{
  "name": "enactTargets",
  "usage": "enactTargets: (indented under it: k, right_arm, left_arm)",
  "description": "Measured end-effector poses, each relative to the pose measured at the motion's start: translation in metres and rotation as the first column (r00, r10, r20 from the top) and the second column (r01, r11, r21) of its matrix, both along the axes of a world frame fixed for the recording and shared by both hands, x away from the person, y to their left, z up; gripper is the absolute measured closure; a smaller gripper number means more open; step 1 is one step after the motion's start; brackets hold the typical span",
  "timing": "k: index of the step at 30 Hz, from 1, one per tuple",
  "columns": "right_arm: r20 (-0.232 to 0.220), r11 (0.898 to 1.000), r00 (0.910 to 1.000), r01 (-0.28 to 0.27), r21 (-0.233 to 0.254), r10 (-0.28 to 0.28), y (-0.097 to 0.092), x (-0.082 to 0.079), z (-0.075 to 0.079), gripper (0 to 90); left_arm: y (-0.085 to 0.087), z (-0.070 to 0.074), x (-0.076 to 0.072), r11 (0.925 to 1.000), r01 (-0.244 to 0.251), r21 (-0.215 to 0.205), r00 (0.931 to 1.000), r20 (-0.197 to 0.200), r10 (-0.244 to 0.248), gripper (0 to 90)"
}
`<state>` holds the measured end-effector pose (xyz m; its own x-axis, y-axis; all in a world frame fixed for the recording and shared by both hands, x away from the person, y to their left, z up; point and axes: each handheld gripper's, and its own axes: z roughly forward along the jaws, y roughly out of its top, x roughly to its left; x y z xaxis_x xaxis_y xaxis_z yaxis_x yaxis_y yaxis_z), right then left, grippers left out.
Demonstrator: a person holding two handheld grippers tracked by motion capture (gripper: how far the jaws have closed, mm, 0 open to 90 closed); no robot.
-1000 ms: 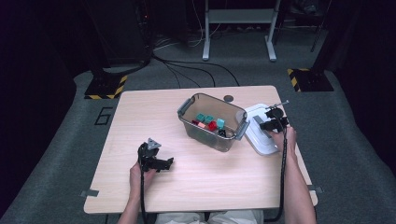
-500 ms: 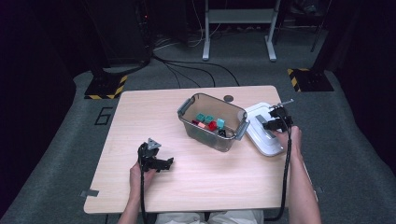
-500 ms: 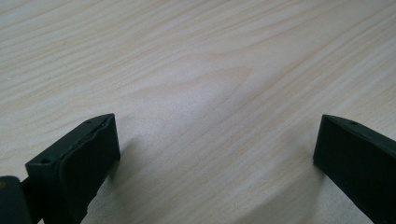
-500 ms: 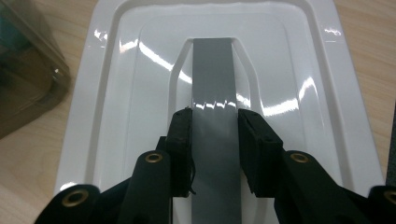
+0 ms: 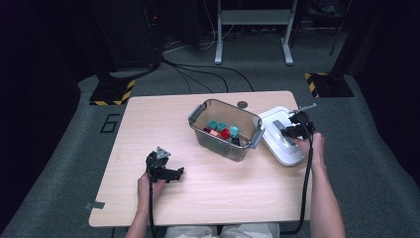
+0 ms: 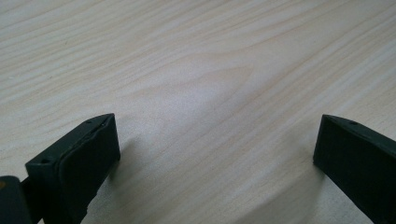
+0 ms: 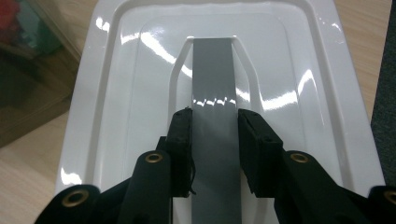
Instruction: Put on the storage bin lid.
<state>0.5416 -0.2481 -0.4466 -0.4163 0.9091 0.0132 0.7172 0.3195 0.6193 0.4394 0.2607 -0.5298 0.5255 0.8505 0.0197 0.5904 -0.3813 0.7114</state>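
Observation:
A white lid [image 5: 280, 140] with a grey handle strip [image 7: 214, 88] hangs tilted at the table's right side, its left edge close to the clear bin [image 5: 225, 130]. My right gripper [image 5: 292, 128] is shut on that handle; its pads [image 7: 181, 140] press the strip from both sides. The bin holds several small teal, red and black blocks [image 5: 222, 130]. Near the front left of the table [image 5: 148, 119], my left gripper [image 5: 171, 172] rests open. Its jaws stand wide apart over bare wood [image 6: 215, 93], with nothing between them.
A dark round disc [image 5: 242, 104] lies on the table behind the bin. The table's right edge runs just past the lid. Cables, a metal stand and striped floor mats sit on the floor beyond the far edge.
The right gripper has lifted the lid a little, and the lid's near end has risen off the table. The left gripper has stayed put.

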Motion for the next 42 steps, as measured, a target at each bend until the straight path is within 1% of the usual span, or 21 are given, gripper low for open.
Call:
enactTargets:
  k: [4,5,7,8,11,12,15,19,20,21,23,24,25,29,31,34,38,39,40,41,42]
  right_arm:
    - [0.006,1.0,1.0,-0.003,0.01,0.003,-0.003,-0.003,0.01,66.9]
    - [0.011,1.0,0.9999,-0.004,0.01,0.004,-0.005,-0.004,0.014,66.9]
    - [0.011,1.0,0.9999,-0.005,0.012,0.005,-0.006,-0.005,0.016,66.9]
    - [0.018,1.0,0.9998,-0.006,0.016,0.006,-0.008,-0.007,0.023,66.9]
    - [0.022,1.0,0.9997,-0.015,0.011,0.014,-0.009,-0.008,0.027,66.9]
    - [0.024,1.0,0.9997,-0.011,0.013,0.011,-0.011,-0.01,0.033,66.9]
    - [0.025,1.0,0.9996,-0.017,0.01,0.017,-0.013,-0.011,0.039,66.9]
    - [0.036,1.0,0.9993,-0.011,0.007,0.011,-0.016,-0.013,0.048,66.9]
    - [0.036,1.0,0.9993,-0.011,0.007,0.011,-0.016,-0.013,0.048,66.9]
    - [0.042,1.0,0.9991,-0.004,0.006,0.004,-0.019,-0.014,0.054,66.8]
    - [0.049,1.0,0.9988,0.0,0.003,0.0,-0.021,-0.015,0.059,66.9]
    - [0.043,1.0,0.9991,0.004,0.007,-0.004,-0.022,-0.016,0.062,66.9]
    - [0.056,1.0,0.9984,0.0,0.007,0.0,-0.023,-0.016,0.065,66.9]
    - [0.061,1.0,0.9981,-0.006,0.012,0.006,-0.025,-0.018,0.077,66.8]
    - [0.063,1.0,0.998,-0.011,0.015,0.01,-0.024,-0.019,0.085,66.8]
    - [0.086,0.999,0.9958,-0.032,0.014,0.03,-0.021,-0.02,0.099,66.8]
    - [0.112,0.998,0.9918,-0.063,0.018,0.061,-0.011,-0.022,0.117,66.8]
    - [0.116,0.997,0.9908,-0.072,0.016,0.07,-0.007,-0.022,0.121,66.9]
    - [0.116,0.997,0.9908,-0.072,0.016,0.07,-0.007,-0.022,0.121,66.9]
    - [0.122,0.995,0.9883,-0.094,0.019,0.091,0.0,-0.02,0.128,66.8]
    - [0.122,0.995,0.9883,-0.094,0.019,0.091,0.0,-0.02,0.128,66.8]
  left_arm:
    - [0.0,0.0,0.0,1.0,0.001,0.003,1.0,-0.003,-0.001,0.1]
    - [0.0,0.0,0.0,1.0,-0.004,-0.003,1.0,0.001,0.004,0.1]
    - [0.0,0.0,0.0,1.0,-0.001,-0.001,1.0,0.0,0.001,0.1]
    - [0.0,0.0,0.0,1.0,-0.004,-0.002,1.0,0.0,0.004,0.1]
    - [0.0,0.0,0.0,1.0,-0.001,-0.001,1.0,0.0,0.001,0.1]
    - [0.0,0.0,0.0,1.0,-0.004,-0.003,1.0,0.0,0.004,0.1]
    - [0.0,0.0,0.0,1.0,0.0,-0.001,1.0,0.0,0.0,0.1]
    - [0.0,0.0,0.0,1.0,-0.001,-0.001,1.0,0.0,0.001,0.1]
    - [0.0,0.0,0.0,1.0,-0.001,-0.001,1.0,0.0,0.001,0.1]
    - [0.0,0.0,0.0,1.0,-0.006,-0.004,1.0,0.0,0.006,0.1]
    - [0.0,0.0,0.0,1.0,-0.005,-0.003,1.0,-0.002,0.005,0.1]
    - [0.0,0.0,0.0,1.0,-0.002,-0.001,1.0,-0.005,0.002,0.1]
    - [0.0,0.0,0.0,1.0,-0.002,-0.002,1.0,-0.004,0.002,0.1]
    - [0.0,0.0,0.0,1.0,-0.006,-0.003,1.0,-0.002,0.006,0.1]
    - [0.0,0.0,0.0,1.0,-0.003,-0.002,1.0,-0.004,0.003,0.1]
    - [0.0,0.0,0.0,1.0,-0.003,-0.002,1.0,-0.004,0.003,0.1]
    - [0.0,0.0,0.0,1.0,-0.003,-0.002,1.0,-0.004,0.003,0.1]
    - [0.0,0.0,0.0,1.0,-0.003,-0.002,1.0,-0.004,0.003,0.1]
    - [0.0,0.0,0.0,1.0,-0.003,-0.002,1.0,-0.004,0.003,0.1]
    - [0.0,0.0,0.0,1.0,-0.002,-0.002,1.0,0.0,0.002,0.1]
    - [0.0,0.0,0.0,1.0,-0.005,-0.003,1.0,0.0,0.005,0.1]
